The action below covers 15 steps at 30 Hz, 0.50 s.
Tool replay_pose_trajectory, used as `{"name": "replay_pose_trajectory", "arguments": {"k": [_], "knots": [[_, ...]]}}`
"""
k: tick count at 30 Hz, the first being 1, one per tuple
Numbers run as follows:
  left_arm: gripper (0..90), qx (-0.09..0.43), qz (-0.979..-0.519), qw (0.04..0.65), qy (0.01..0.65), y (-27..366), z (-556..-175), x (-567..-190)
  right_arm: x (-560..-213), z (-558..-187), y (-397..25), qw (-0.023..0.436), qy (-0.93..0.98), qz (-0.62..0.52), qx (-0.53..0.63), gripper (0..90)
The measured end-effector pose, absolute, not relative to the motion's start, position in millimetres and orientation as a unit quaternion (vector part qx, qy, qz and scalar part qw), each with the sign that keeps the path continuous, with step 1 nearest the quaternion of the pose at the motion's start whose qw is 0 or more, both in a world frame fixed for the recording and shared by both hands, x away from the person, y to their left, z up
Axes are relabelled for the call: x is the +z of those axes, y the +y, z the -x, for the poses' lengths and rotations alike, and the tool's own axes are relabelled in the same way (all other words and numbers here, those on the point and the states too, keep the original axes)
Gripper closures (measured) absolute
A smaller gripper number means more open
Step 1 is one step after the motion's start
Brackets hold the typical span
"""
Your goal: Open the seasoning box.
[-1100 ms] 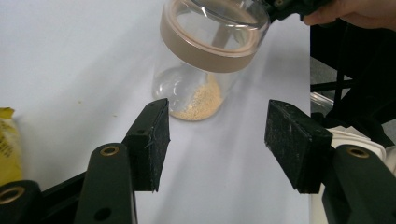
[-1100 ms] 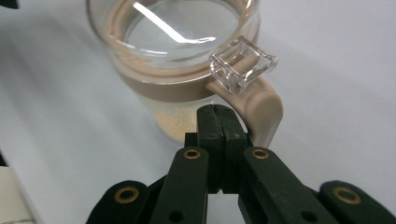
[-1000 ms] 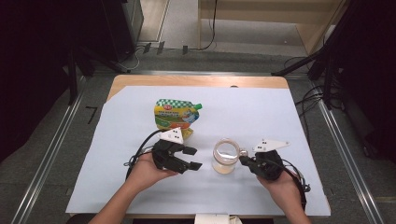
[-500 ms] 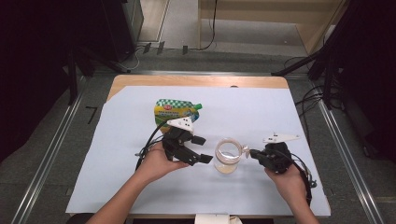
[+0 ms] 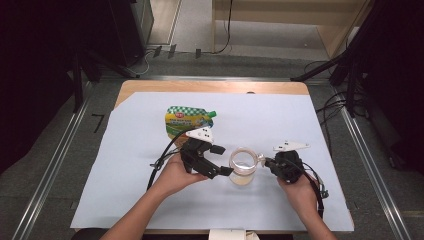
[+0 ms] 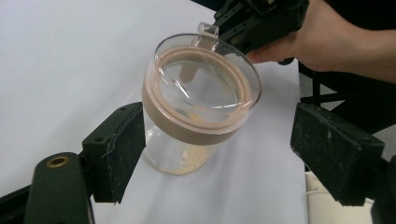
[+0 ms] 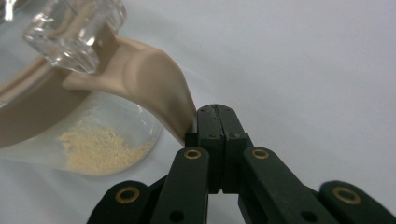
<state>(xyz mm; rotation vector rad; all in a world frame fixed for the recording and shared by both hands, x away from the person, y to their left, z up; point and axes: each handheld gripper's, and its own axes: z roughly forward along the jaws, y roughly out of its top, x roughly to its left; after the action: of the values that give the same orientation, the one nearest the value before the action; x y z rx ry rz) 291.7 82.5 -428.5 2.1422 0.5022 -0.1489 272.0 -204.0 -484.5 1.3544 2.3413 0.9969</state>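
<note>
So we've got the glass jar [image 5: 243,167] sitting upright on the white sheet [image 5: 125,165] that covers the counter [image 5: 150,86], near the front edge and right between our two hands. It's clear glass with a tan band around the neck and a clear lid [image 6: 205,79] on top, and there's a small heap of pale yellowish powder [image 7: 100,151] lying at the bottom.

Our left gripper [image 5: 218,161] comes in from the left and its jaws are wide apart. In the left gripper view the jar stands between the two black pads [image 6: 119,149], with the left pad just beside the glass wall and the right pad well off to the side. We can't tell if that left pad actually touches the glass.

Our right gripper [image 5: 266,162] is on the other side, and its jaws are pressed together. In the right gripper view their tips sit right at the end of the tan tab [image 7: 154,88] that sticks out from the jar's band. Whether they pinch the tab or just butt up against it, we honestly can't say from here.

Behind the left hand [image 5: 175,175], farther back on the sheet, a green and yellow pouch [image 5: 187,120] with a green cap lies flat, well apart from the jar.
</note>
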Motion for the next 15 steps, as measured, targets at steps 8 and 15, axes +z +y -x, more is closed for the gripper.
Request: {"name": "replay_pose_trajectory", "arguments": {"k": [8, 15], "knots": [[14.7, -0.058, -0.869, 0.443, 0.213, 72.5, -293.6, -443.7, -486.7, -276.9, -201.7, 0.123, 0.812, -0.458, 0.341, 90.0], [14.5, -0.052, -0.866, 0.451, 0.212, 67.9, -293.7, -450.1, -489.9, -279.5, -200.5, 0.119, 0.819, -0.454, 0.331, 90.0]]}}
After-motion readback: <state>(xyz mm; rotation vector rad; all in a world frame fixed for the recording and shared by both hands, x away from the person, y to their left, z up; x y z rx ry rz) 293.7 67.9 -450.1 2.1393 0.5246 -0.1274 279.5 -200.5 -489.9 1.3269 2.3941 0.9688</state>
